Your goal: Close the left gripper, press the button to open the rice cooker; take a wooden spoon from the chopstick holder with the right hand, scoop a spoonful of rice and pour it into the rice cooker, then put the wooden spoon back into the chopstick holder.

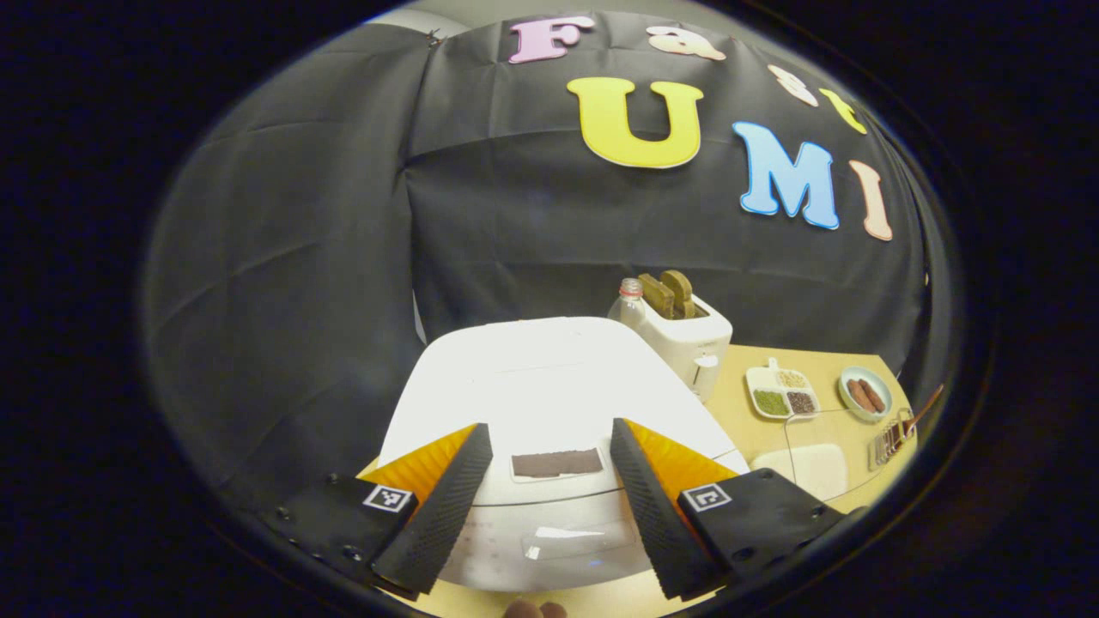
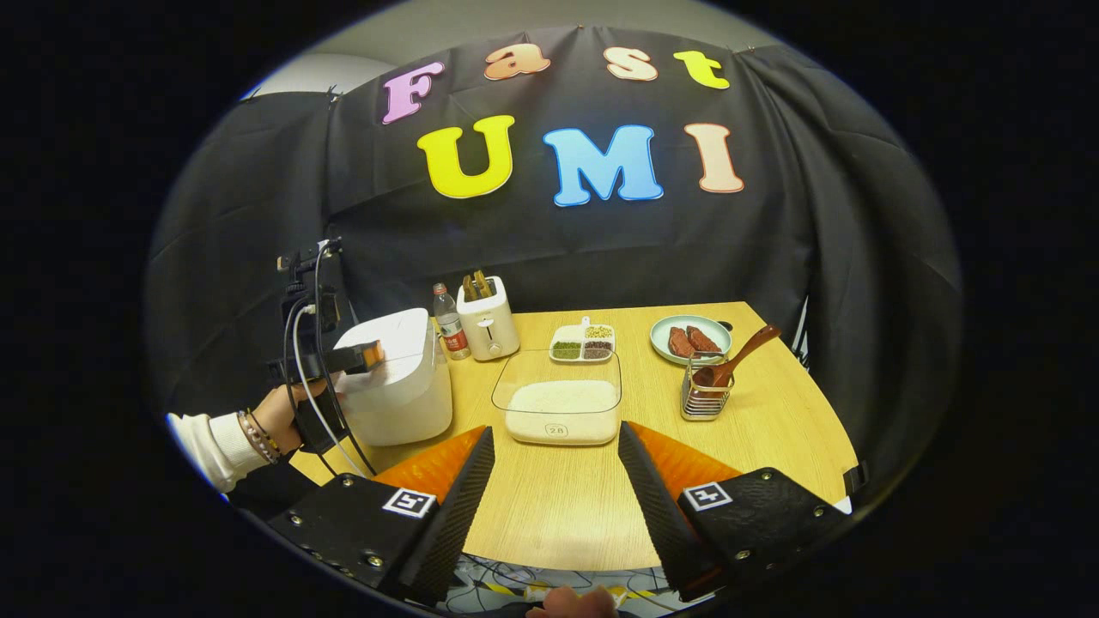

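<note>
Left gripper view: left gripper (image 1: 543, 481) spread above closed rice cooker (image 1: 549, 386), button untouched.
Right gripper (image 2: 556, 481): spread, empty, waiting.
Wooden spoon (image 2: 738, 354): in holder (image 2: 704, 399), 1 o'clock.

Handheld gripper rigs and a sleeved arm

The right gripper (image 2: 556, 489) had screwed housings with square tags; the person's hand (image 2: 279, 412) wore a white ribbed sleeve (image 2: 210, 446) and beaded bracelets (image 2: 258, 436).

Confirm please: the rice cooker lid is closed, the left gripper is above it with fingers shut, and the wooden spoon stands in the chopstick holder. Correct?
Not quite. In the left gripper view the left gripper has its fingers open, not shut, over the closed rice cooker. The right gripper view shows the wooden spoon in the chopstick holder.
</note>
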Motion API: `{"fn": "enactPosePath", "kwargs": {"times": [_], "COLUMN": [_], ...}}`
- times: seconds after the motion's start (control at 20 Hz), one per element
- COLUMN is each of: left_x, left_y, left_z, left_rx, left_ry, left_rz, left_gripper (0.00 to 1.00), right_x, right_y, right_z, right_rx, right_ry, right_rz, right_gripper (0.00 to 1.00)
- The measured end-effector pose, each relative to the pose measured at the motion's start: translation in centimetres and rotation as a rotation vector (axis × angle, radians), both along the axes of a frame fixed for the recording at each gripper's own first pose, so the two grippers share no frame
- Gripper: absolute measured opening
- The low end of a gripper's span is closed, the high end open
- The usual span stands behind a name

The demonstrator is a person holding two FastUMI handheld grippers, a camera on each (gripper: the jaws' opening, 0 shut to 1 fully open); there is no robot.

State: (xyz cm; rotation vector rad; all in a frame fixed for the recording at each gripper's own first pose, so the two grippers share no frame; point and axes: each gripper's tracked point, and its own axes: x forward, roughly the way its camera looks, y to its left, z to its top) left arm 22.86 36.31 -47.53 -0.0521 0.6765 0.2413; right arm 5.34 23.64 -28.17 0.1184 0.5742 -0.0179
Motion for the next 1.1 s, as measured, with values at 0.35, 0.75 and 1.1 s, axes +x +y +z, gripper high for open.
{"fn": "enactPosePath", "kwargs": {"times": [0.35, 0.75, 1.1], "left_x": [-4.6, -14.8, -21.7], "left_y": [-3.0, -10.4, -18.4], "left_z": [1.7, 4.8, 11.6], "left_rx": [-0.065, -0.161, -0.174], "left_ry": [0.009, 0.03, -0.019], "left_rz": [-0.044, -0.127, -0.123], "left_gripper": [0.98, 0.96, 0.98], "right_x": [0.7, 0.8, -1.1], "right_y": [-0.1, -0.3, -4.0], "right_z": [0.5, -0.3, 1.9], "right_rx": [-0.002, 0.005, 0.031], "right_ry": [-0.018, -0.004, -0.053], "right_rz": [-0.015, 0.041, 0.142], "right_gripper": [0.89, 0.89, 0.89]}}
